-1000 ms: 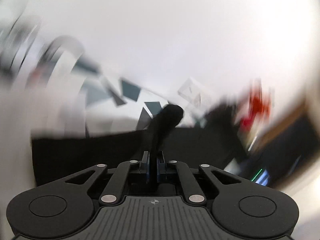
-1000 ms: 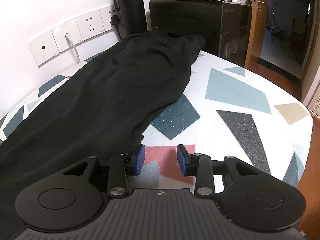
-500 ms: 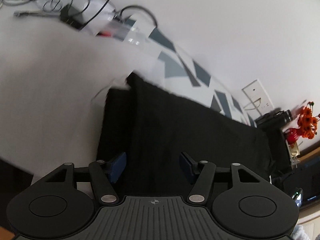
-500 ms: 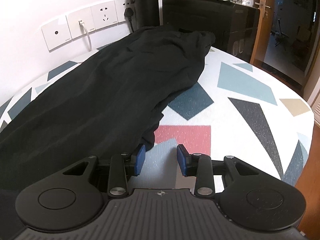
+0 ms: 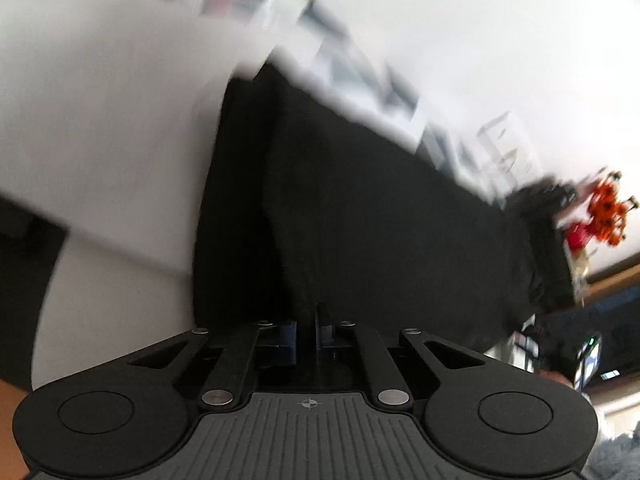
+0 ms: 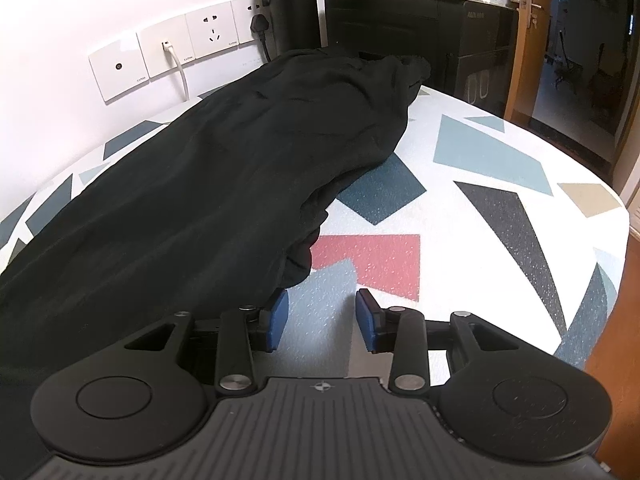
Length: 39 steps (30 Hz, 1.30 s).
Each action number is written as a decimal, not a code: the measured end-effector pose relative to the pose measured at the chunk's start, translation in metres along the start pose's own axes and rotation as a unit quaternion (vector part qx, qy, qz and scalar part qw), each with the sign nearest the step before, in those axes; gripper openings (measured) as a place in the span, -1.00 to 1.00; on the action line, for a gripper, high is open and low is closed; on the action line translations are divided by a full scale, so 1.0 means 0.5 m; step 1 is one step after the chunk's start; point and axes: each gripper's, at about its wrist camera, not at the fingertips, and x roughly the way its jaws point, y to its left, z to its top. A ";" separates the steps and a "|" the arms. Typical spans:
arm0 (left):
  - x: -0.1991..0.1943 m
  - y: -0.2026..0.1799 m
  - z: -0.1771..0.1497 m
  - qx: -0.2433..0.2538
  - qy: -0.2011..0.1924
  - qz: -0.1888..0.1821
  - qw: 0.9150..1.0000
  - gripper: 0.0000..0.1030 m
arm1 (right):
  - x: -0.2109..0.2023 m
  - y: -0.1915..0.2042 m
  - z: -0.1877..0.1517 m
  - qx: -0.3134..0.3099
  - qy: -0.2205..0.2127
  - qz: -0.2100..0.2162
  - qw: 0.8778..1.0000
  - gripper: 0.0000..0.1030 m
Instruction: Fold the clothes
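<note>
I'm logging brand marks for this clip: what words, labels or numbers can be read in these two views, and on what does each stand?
None reads clearly.
Wall socket plates: small grey print at the lower corner of each, too small to read.
Black cabinet: a faint line of letters near its top edge, too dim to read.
Left wrist view: wholly motion-blurred, no text shows.

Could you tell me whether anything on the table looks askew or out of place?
The black garment lies unevenly: its far end is bunched in rumpled folds by the black cabinet, and its near edge curls over the patterned tablecloth. Nothing looks spilled or damaged.
</note>
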 end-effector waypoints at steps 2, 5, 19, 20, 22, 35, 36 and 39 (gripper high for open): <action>-0.030 -0.021 -0.002 -0.012 -0.017 -0.033 0.999 -0.89 | -0.004 0.000 0.001 0.001 0.000 0.002 1.000 -0.26; -0.059 -0.027 -0.014 -0.036 -0.020 -0.059 0.997 -0.89 | -0.010 -0.002 0.003 -0.001 -0.002 0.003 1.000 -0.25; 0.000 0.076 -0.103 -0.063 0.003 0.038 0.997 -0.88 | -0.021 0.010 -0.010 -0.028 0.015 0.015 0.999 -0.23; 0.000 0.073 -0.099 -0.060 0.002 0.041 0.997 -0.87 | -0.023 0.010 -0.010 -0.026 0.015 0.016 0.999 -0.23; -0.001 0.070 -0.092 -0.052 0.006 0.046 0.998 -0.85 | -0.026 0.010 -0.010 -0.026 0.013 0.019 0.999 -0.23; -0.053 0.039 -0.048 0.014 0.015 0.053 0.998 0.33 | -0.034 -0.002 -0.015 -0.012 0.016 0.024 1.000 -0.20; -0.058 0.044 -0.055 0.000 0.017 0.042 0.999 0.33 | -0.034 -0.002 -0.016 -0.011 0.017 0.024 1.000 -0.20; -0.076 0.053 -0.093 -0.029 0.008 0.027 0.999 0.34 | -0.036 -0.001 -0.016 -0.011 0.016 0.025 0.999 -0.19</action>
